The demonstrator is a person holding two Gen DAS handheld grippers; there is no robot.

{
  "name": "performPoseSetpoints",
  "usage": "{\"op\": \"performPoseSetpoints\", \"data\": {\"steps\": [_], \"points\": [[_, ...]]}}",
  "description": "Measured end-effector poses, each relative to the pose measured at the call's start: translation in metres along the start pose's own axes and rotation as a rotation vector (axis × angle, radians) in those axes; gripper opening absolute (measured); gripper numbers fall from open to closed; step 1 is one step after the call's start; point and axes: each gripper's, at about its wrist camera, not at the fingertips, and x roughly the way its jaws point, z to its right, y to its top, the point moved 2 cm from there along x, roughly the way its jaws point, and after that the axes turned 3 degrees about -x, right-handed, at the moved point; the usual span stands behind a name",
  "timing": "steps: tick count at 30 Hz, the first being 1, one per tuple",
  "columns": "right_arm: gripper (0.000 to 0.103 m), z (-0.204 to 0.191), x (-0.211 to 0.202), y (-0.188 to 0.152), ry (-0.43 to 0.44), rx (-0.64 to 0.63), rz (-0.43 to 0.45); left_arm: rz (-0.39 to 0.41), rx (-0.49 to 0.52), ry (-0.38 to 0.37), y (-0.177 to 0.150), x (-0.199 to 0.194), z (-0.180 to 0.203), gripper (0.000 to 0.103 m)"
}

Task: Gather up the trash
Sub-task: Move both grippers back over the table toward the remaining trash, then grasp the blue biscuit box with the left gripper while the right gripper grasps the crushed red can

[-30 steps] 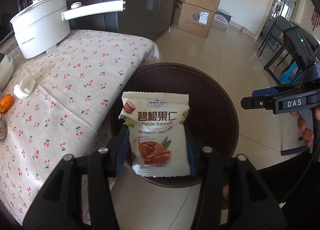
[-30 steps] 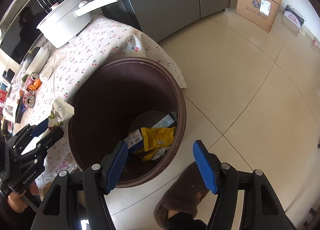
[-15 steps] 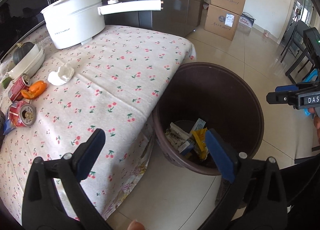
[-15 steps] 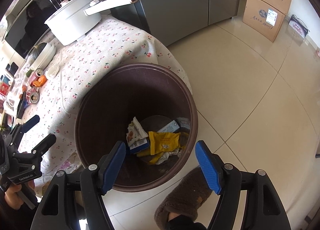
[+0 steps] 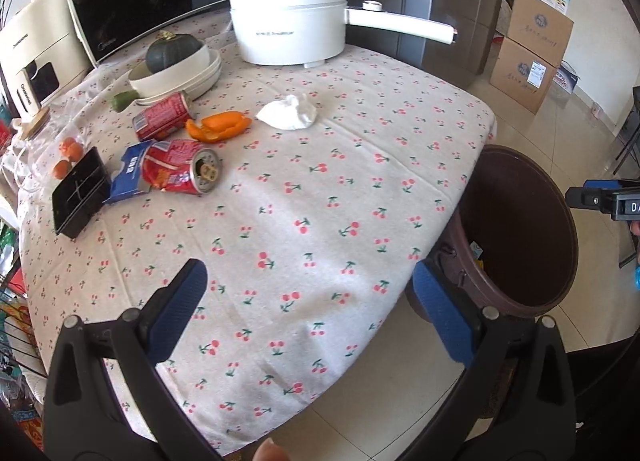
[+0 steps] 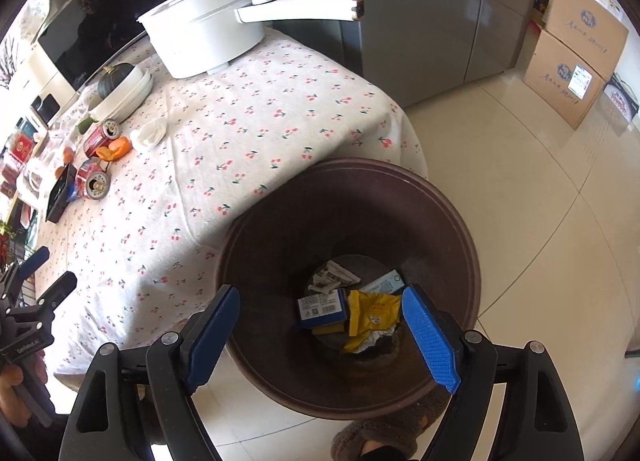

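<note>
tablecloth [image 5: 320, 197]: matt cloth (cherry print) | pot [image 5: 288, 29]: glossy white | floor [image 6: 540, 181]: glossy tile

right gripper [image 5: 600, 197]: cut off by right edge of left wrist view, only one finger and part of a label showing
bin [image 5: 520, 229]: contents mostly hidden behind near wall in left wrist view
wrappers [image 6: 360, 309]: print too small to read
slipper [image 6: 372, 437]: cut off by bottom edge, half behind bin
shelf items [image 5: 12, 301]: cropped at left edge, unidentifiable

left tongs [image 5: 308, 301] opening, right tongs [image 6: 320, 325] opening, empty
</note>
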Motion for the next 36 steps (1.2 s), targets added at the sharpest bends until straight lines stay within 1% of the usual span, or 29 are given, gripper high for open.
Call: {"op": "performPoseSetpoints", "data": {"steps": [5, 12, 19, 23, 27, 33, 36], "points": [[0.085, -0.044, 0.004, 0.014, 0.025, -0.053, 0.005, -0.005, -0.07, 0.037, -0.005, -0.011, -0.044, 0.102], [0.086, -0.113, 0.016, 0.032, 0.077, -0.115, 0.01, -0.008, -0.147, 0.082, -0.016, -0.022, -0.094, 0.102], [0.086, -0.183, 0.037, 0.044, 0.134, -0.172, -0.005, -0.011, -0.231, 0.11, -0.026, -0.031, -0.14, 0.102], [0.086, -0.217, 0.051, 0.049, 0.168, -0.186, -0.018, -0.011, -0.26, 0.131, -0.031, -0.033, -0.162, 0.102], [0.086, -0.247, 0.068, 0.054, 0.174, -0.215, -0.022, -0.003, -0.3, 0.162, -0.032, -0.034, -0.185, 0.102], [0.086, -0.291, 0.099, 0.072, 0.223, -0.265, -0.028, -0.008, -0.432, 0.146, -0.039, -0.035, -0.225, 0.102], [0.086, -0.311, 0.117, 0.086, 0.21, -0.324, -0.001, -0.011, -0.468, 0.142, -0.044, -0.035, -0.237, 0.102]]}}
